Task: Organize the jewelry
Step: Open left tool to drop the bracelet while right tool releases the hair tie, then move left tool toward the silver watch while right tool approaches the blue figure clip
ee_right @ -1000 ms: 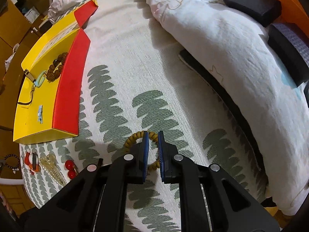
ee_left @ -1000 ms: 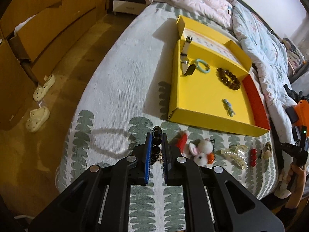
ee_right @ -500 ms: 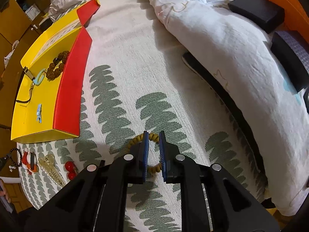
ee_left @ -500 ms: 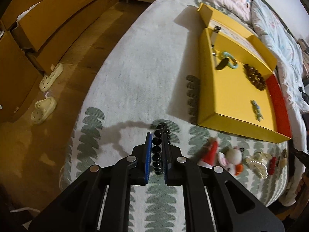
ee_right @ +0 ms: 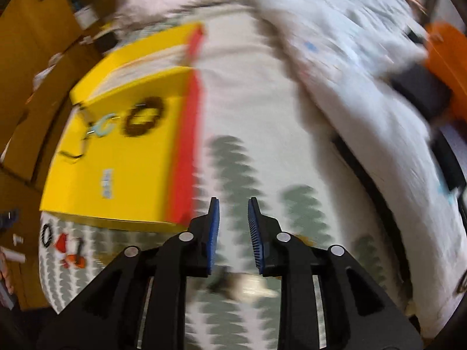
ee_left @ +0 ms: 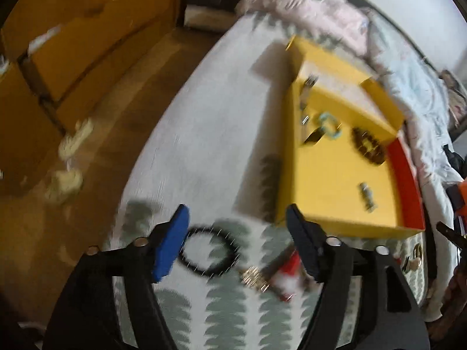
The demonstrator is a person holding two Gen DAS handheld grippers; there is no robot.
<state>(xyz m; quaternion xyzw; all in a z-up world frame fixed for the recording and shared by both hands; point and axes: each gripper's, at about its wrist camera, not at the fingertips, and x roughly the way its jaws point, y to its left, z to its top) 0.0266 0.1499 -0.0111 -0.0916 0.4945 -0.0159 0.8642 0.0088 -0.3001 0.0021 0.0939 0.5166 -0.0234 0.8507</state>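
Your left tongs point(ee_left: 236, 233) are spread wide; the black bracelet point(ee_left: 208, 252) lies on the bed between them. The tray point(ee_left: 335, 180) sits ahead-right. Right tongs point(ee_right: 233, 224) gape empty.

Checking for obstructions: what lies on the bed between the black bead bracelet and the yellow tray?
In the left wrist view, only bare leaf-patterned bedspread lies between the black bead bracelet and the yellow cardboard tray's near corner.

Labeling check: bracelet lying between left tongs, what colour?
Black bracelet; clearest in the left wrist view.
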